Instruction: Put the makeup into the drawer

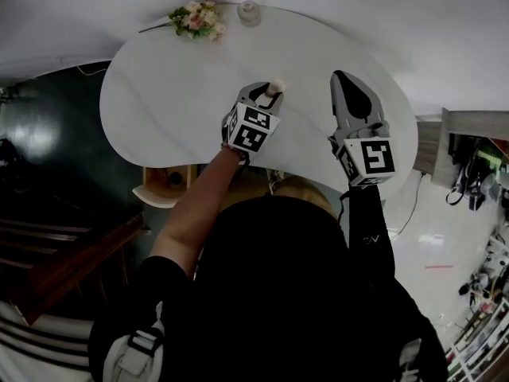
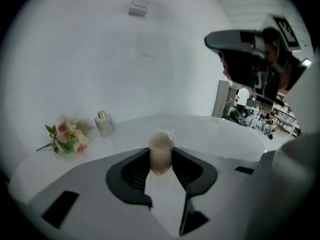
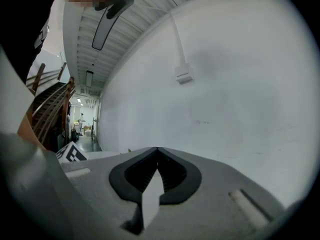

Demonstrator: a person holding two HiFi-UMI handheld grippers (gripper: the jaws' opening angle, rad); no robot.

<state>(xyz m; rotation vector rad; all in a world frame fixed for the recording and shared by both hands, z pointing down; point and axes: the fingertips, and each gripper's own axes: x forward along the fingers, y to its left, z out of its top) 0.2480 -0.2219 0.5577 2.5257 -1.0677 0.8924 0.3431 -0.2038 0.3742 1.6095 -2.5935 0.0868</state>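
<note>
Left claw: you are holding the left gripper (image 1: 273,94) over the middle of the white table (image 1: 175,110), tilting it downward. In the left gripper view its jaws (image 2: 161,156) are clamping a small beige makeup item (image 2: 161,151), with the pads touching it on both sides.
Makeup: the makeup item (image 1: 276,87) is sitting upright at the tips of that gripper, centre of the head view. Whether its base is touching the tabletop cannot be told.
Right claw: you are keeping the right gripper (image 1: 343,78) roughly level at the right of centre in the head view, well apart from the makeup. In the right gripper view its jaws (image 3: 157,151) are meeting at the tips with nothing between them.
Drawer: what looks like an open wooden drawer (image 1: 149,180) is showing under the table's near edge, lower left of the left gripper in the head view. A dark round thing is lying in it.
Table top: a bunch of flowers (image 1: 197,19) is lying at the far edge, upper centre of the head view. A small clear bottle (image 1: 249,11) is standing just to its right. In the left gripper view the flowers (image 2: 66,137) and the bottle (image 2: 104,123) are showing at left.
</note>
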